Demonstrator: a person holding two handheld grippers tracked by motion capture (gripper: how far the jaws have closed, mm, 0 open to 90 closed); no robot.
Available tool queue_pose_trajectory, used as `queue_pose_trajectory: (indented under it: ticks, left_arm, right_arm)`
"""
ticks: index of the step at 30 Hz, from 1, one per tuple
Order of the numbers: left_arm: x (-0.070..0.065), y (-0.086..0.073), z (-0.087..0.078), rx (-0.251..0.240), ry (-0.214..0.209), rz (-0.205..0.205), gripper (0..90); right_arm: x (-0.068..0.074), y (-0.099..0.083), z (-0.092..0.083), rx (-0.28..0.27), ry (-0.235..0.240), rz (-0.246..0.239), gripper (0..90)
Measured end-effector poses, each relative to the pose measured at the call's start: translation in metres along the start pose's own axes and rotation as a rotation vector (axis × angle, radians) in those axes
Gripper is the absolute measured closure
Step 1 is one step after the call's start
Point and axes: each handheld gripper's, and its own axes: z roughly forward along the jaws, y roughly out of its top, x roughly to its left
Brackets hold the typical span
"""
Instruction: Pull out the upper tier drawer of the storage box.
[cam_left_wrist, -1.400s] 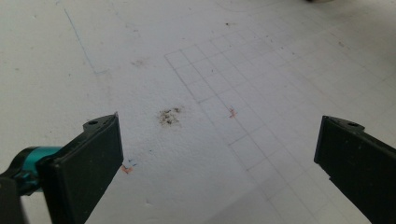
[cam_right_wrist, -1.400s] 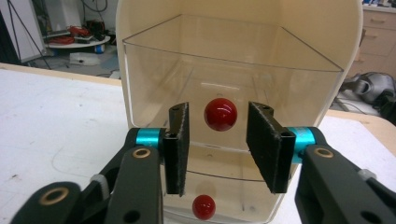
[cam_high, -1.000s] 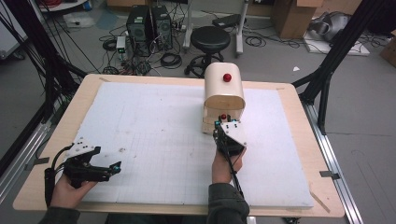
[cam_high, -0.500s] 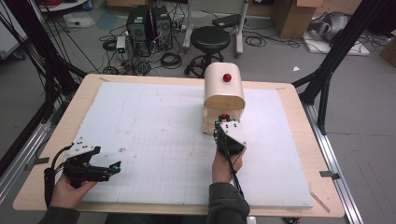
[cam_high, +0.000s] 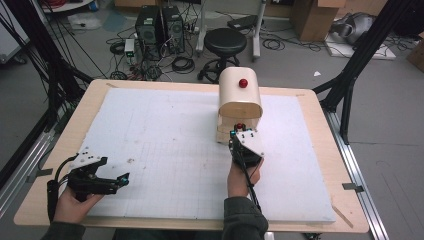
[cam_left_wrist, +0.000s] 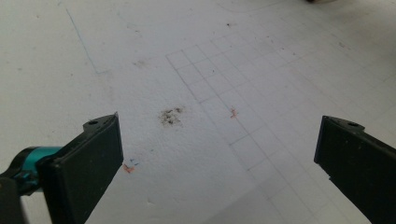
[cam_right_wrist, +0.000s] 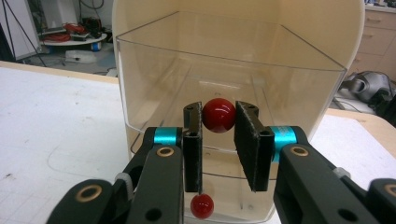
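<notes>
Red and glossy, the drawer knob (cam_right_wrist: 218, 115) sits pinched between the 2 jaws of the right gripper (cam_right_wrist: 219, 122), which are clenched on its sides; the grip is square-on, which I judge suits a straight pull or push of the clear drawer (cam_right_wrist: 229, 88) along its own line. That drawer is part-way out of the cream cabinet (cam_high: 240, 97), a small round-topped box with a second red knob (cam_high: 243, 83) on its top and a lower red knob (cam_right_wrist: 202, 206) below the held one, presumably on another drawer. The left gripper (cam_high: 120, 179) is well away from the cabinet, out to its left and nearer the person, low over the white board with its jaws released and wide apart, holding nothing; it looks parked, since the job at the cabinet needs 1 hand only. Around the cabinet the surface (cam_high: 165, 135) is a white sheet ruled with a faint pencil grid and marked by a dark smudge (cam_left_wrist: 171, 116), laid on a pale wooden top. Beyond the cabinet lies a grey floor with a black stool (cam_high: 227, 42), computer towers (cam_high: 160, 25), loose cables and cardboard boxes.
</notes>
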Motion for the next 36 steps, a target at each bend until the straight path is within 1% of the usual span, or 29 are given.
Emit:
queue_pose_trajectory:
  ticks: [7,15,36]
  left_arm:
    - [0.0,0.0,0.0,0.002,-0.001,0.003,1.7]
    - [-0.001,0.0,0.0,0.001,0.001,0.002,1.7]
    - [-0.001,0.0,0.0,0.004,0.001,0.004,1.7]
  right_arm:
    - [-0.002,-0.002,-0.006,-0.001,0.01,0.01,72.9]
    - [-0.002,-0.002,-0.011,0.002,0.014,0.002,72.9]
    - [-0.003,-0.006,-0.024,0.001,0.027,0.008,73.0]
